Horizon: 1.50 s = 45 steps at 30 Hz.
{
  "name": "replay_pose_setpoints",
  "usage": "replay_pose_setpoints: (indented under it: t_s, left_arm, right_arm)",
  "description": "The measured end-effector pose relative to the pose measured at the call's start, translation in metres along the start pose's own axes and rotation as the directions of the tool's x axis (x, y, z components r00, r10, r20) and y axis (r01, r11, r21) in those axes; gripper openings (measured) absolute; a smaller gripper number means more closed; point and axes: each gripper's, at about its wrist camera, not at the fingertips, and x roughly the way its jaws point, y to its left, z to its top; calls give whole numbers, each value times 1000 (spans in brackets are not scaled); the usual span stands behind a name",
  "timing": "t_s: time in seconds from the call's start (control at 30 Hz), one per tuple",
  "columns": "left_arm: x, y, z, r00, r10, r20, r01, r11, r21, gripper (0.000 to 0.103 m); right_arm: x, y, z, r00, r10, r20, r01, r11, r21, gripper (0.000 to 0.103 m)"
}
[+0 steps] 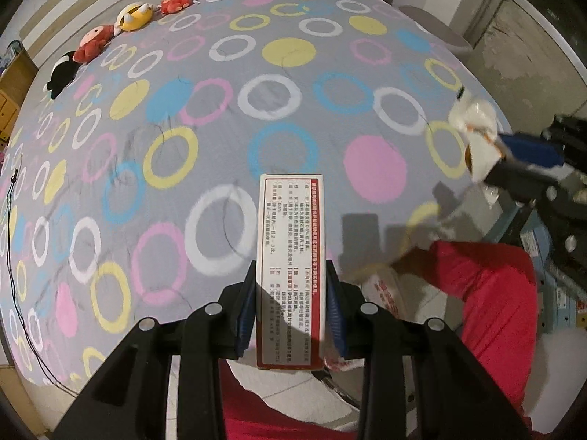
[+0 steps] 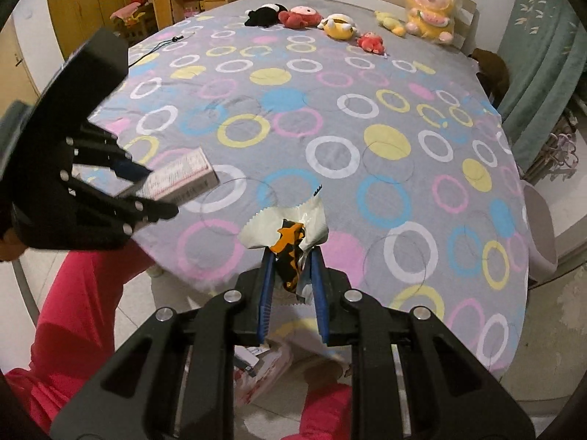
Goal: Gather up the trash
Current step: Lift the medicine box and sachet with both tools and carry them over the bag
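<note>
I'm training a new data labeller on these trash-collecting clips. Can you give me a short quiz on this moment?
1. True or false: the left gripper grips a printed carton.
2. What does the right gripper hold?
A. plush toy
B. crumpled wrapper
C. cable
3. Fill in: the plush toys lie on the ____.

Key: 1 true; 2 B; 3 bed.
</note>
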Motion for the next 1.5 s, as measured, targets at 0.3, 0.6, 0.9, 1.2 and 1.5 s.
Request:
replay_pose_setpoints:
  t_s: [0.3,0.6,0.9,1.2,1.5]
  left_arm:
    - [1,-35,-49,999,-33,-13,33,999,1,33]
    - [6,-55,-85,999,-43,-23,43,999,-20,33]
    - [11,-72,-109,999,-35,-16,34,998,-59,33]
    - [19,-87,-128,999,-33,-14,31,995,-94,33]
    - [45,-92,-136,996,-78,-41,71,986,-152,33]
  right_arm:
    - [-30,35,-43,1000,-1,5,1,1000,-15,20]
    - [-45,66,-86,1000,15,-9,-15,1000,-17,20]
    - [-45,95,-125,999,38,-26,-38,999,-10,20]
    - [-38,110,-161,998,48,-51,-46,998,35,20]
    - [-21,116,-187,993,71,-90,-62,994,93,20]
